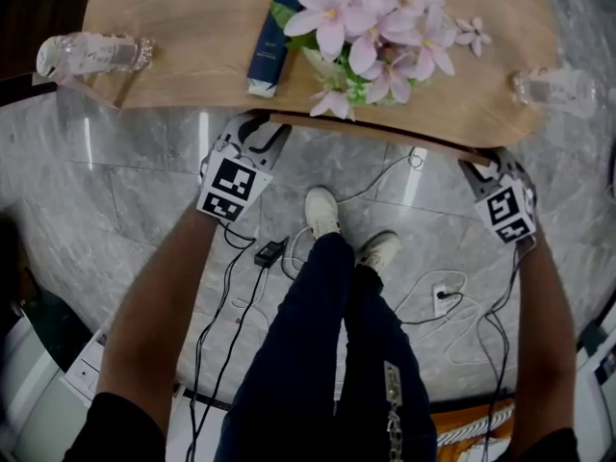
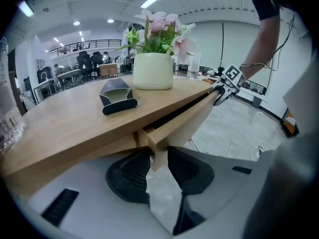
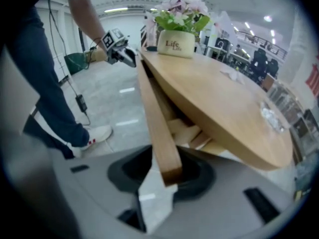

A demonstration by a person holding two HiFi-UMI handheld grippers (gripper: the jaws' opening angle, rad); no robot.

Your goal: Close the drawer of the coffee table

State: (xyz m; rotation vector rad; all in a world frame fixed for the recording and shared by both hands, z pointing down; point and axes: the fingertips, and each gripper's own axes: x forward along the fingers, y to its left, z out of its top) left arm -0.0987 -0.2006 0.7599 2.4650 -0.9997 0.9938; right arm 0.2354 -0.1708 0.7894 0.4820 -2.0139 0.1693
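The coffee table (image 1: 173,46) has an oval wooden top. Its drawer front (image 2: 184,118) is a long pale wooden board under the near edge, standing a little out from the table with a dark gap behind it. My left gripper (image 2: 158,163) is shut on the board's left end, the wood filling the space between its dark pads (image 2: 130,176). My right gripper (image 3: 167,171) is shut on the other end of the drawer front (image 3: 154,118). In the head view the left gripper (image 1: 258,133) and right gripper (image 1: 486,162) sit at the table's near edge.
On the table stand a vase of pink flowers (image 1: 366,27), a dark box (image 1: 272,37), a clear bottle (image 1: 91,54) at the left end and a clear glass object (image 1: 558,89) at the right end. The person's shoes (image 1: 322,210) and cables (image 1: 260,253) lie on the marble floor.
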